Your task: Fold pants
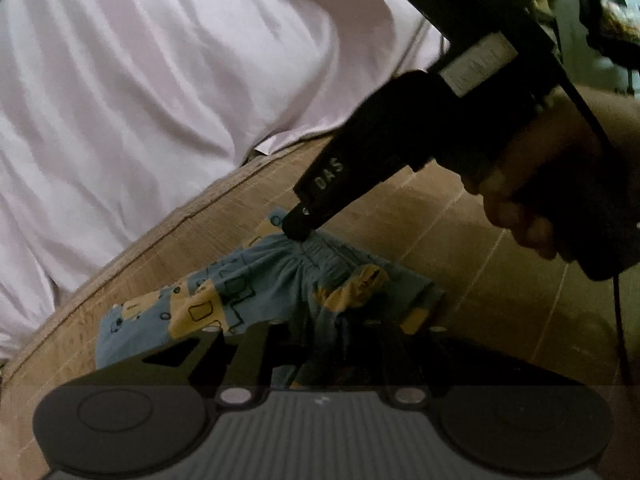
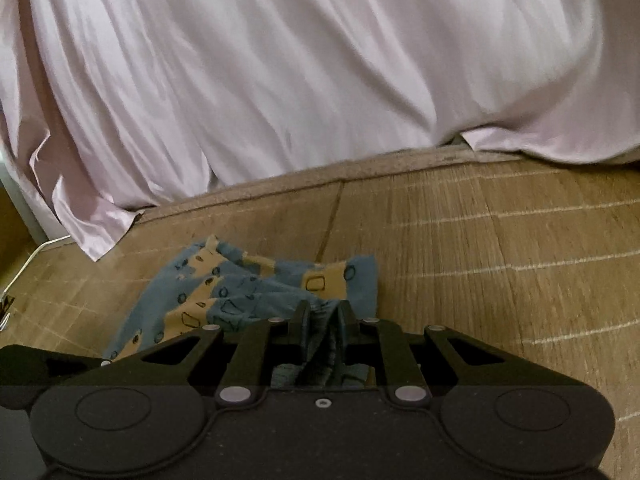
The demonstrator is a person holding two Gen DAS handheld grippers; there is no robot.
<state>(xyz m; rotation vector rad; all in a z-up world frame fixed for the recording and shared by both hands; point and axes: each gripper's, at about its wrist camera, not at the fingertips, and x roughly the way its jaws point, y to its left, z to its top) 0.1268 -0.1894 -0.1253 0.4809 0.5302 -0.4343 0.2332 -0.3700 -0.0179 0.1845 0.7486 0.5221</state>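
Observation:
Small blue pants with yellow patches (image 1: pixel 248 284) lie bunched on a woven mat (image 1: pixel 460 240). My left gripper (image 1: pixel 324 332) is at their near edge, shut on a dark fold of the fabric. In the left wrist view my right gripper (image 1: pixel 298 232) reaches down from the upper right, held by a hand (image 1: pixel 532 216), its tip pinching the gathered waistband. In the right wrist view the pants (image 2: pixel 240 280) spread to the left, and a ridge of blue cloth stands clamped inside the right gripper (image 2: pixel 324 314).
A pale pink sheet (image 2: pixel 320 60) hangs in folds along the mat's far edge (image 2: pixel 400 160). A white cord (image 2: pixel 32 256) lies at the far left. A black cable (image 1: pixel 618 320) trails down from the right gripper. Bare mat (image 2: pixel 500 260) stretches to the right.

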